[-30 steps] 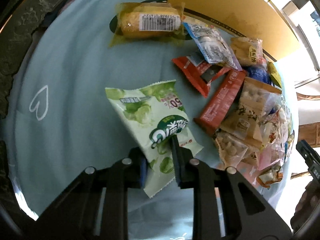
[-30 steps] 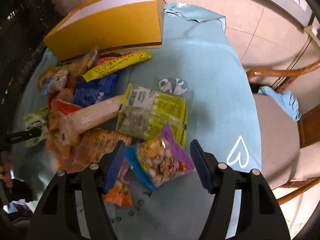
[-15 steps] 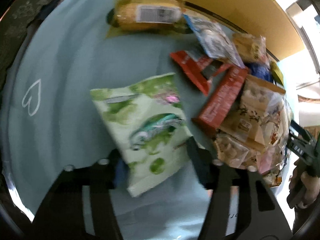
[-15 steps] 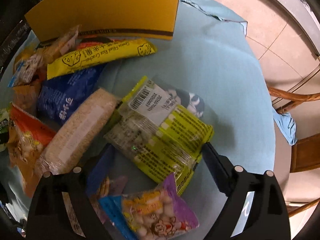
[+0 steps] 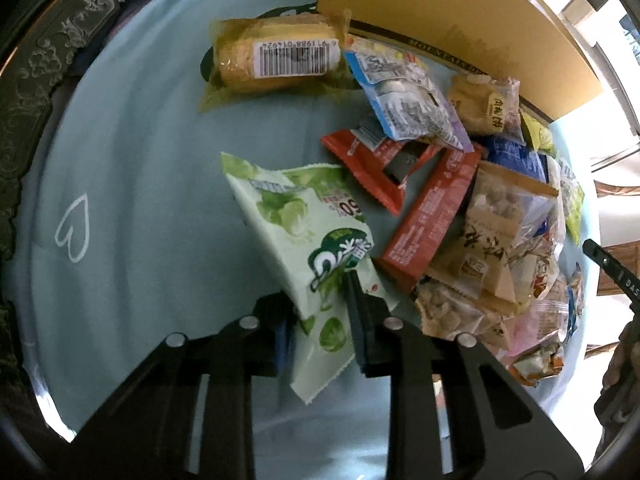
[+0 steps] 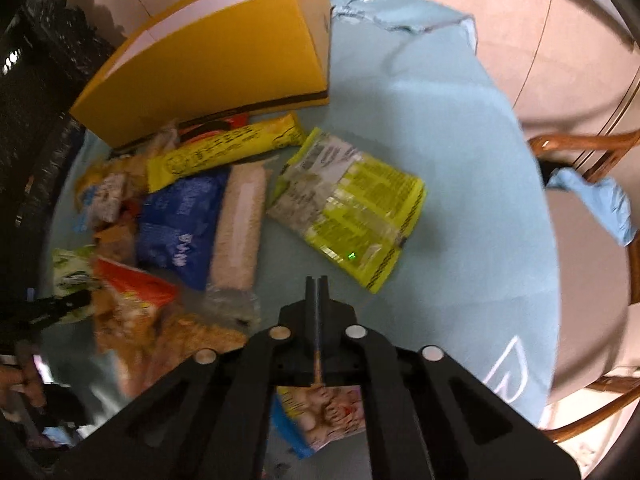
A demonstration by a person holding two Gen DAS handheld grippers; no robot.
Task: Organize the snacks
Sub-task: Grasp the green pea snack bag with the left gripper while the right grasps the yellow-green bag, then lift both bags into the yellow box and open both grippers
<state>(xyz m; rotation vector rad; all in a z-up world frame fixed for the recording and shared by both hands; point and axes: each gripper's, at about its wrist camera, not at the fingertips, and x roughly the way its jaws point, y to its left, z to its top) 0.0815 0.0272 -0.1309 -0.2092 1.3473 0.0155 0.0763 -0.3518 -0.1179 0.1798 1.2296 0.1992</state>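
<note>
A second ago our right gripper (image 6: 317, 280) stood wide around the purple-and-blue snack bag (image 6: 320, 416); now its jaws have come together with no gap, and that bag lies under the gripper's body, showing only behind the fingers. Nothing clear sits between the closed fingers apart from a thin sliver at their seam, which we cannot identify. The yellow-green packet (image 6: 352, 208) that was framed by the jaws half a second ago now lies ahead of the fingertips, apart from them.

On the left, the green-and-white snack bag (image 5: 308, 240) was loose between wide jaws half a second ago; now our left gripper (image 5: 320, 316) is closing on its lower end, the pads pressing the bag from both sides and lifting it on a tilt above the tabletop (image 5: 140, 160).

The yellow cardboard box (image 6: 216, 60) stands at the far edge of the blue cloth; we cannot see into it, so we cannot tell what it holds. Every snack we see lies outside it: the yellow cake with a barcode (image 5: 276, 56), two red wrappers (image 5: 420, 200), the blue bag (image 6: 180, 220), the long yellow bar (image 6: 228, 148) and the pale rice-cracker roll (image 6: 240, 228), heaped together in front of the box.
</note>
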